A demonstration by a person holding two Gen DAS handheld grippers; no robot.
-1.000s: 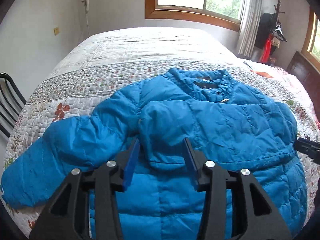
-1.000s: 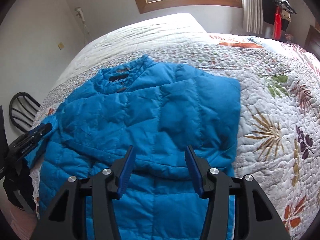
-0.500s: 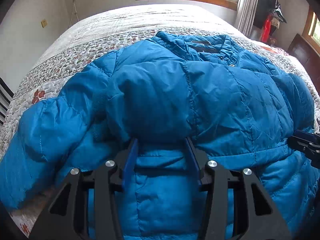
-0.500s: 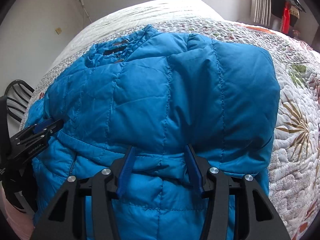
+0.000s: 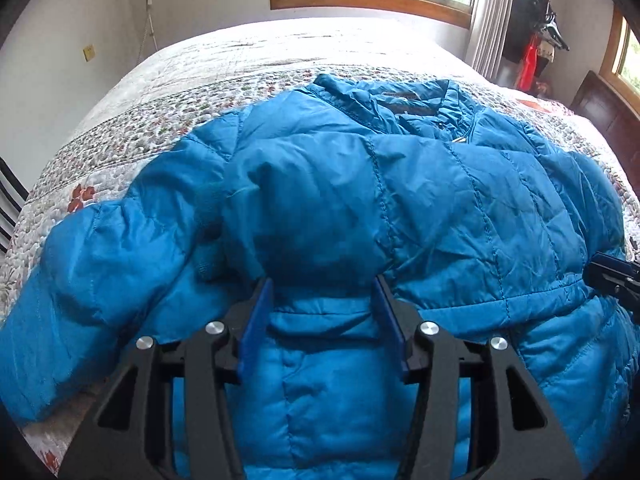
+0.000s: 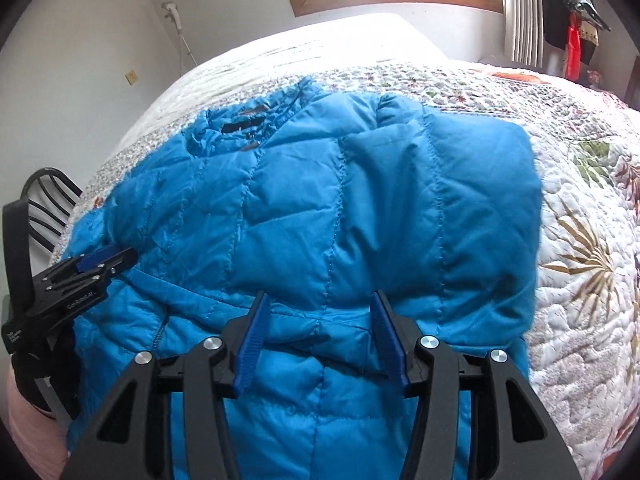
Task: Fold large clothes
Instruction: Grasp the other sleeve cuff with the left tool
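A: What is different from a second ago?

B: Both grippers sit much lower and closer to the blue puffer jacket (image 5: 400,208). A second back it lay small in both views, with plenty of quilt (image 5: 168,92) around it; now it fills them. The folded-over edge that was ahead of the fingertips is right at them.

A: Where does the jacket lie?

B: Spread on the bed's floral quilt, collar (image 5: 400,98) toward twelve o'clock, one sleeve (image 5: 100,264) trailing out at nine o'clock in the left view.

A: And the tongs?

B: The left gripper (image 5: 322,300) has its blue pads apart and widening, tips tucked under the folded edge, with padding between them but not pinched. The right gripper (image 6: 318,308) also stands apart and straddles the same edge further along, at about three o'clock from the left one; nothing is clamped there.

A: So what does that mean for the fold?

B: I judge they are laying down or readying a grab along that edge; no further fold looks begun.
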